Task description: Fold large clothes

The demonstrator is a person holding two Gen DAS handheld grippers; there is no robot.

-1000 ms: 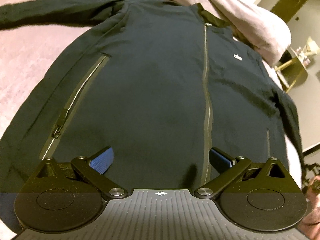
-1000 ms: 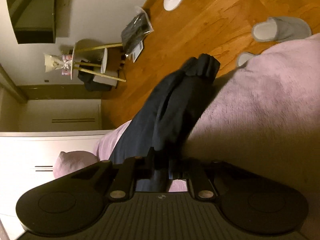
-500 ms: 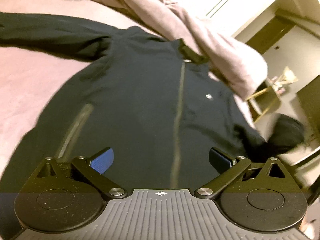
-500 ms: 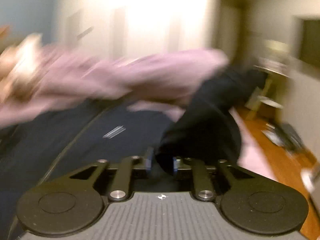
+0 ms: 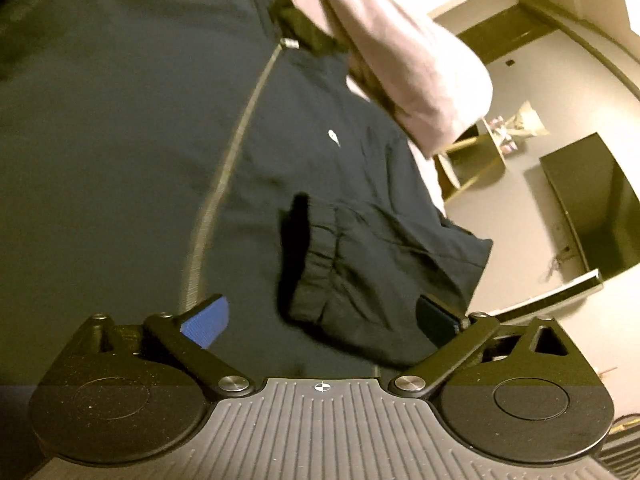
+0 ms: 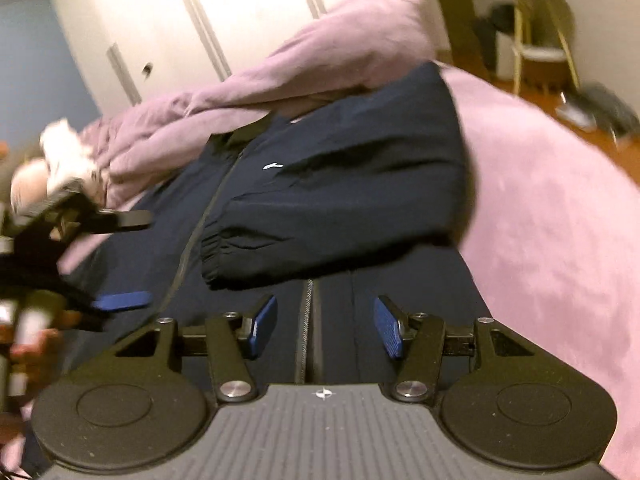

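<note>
On the pink bedspread [image 6: 560, 208] the dark zip-up jacket [image 6: 280, 320] lies flat, thin, limp and probably slick, its sleeve [image 6: 332, 216] folded across the chest, best pinched at cuff [image 6: 218, 252] or hem, while the right gripper [image 6: 324, 330] opens empty and the wide left gripper [image 5: 320, 318] starts closing on nothing.

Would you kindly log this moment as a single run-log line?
jacket: flat on bed | sleeve: folded across chest | right gripper: opening, empty | left gripper: closing, empty
</note>
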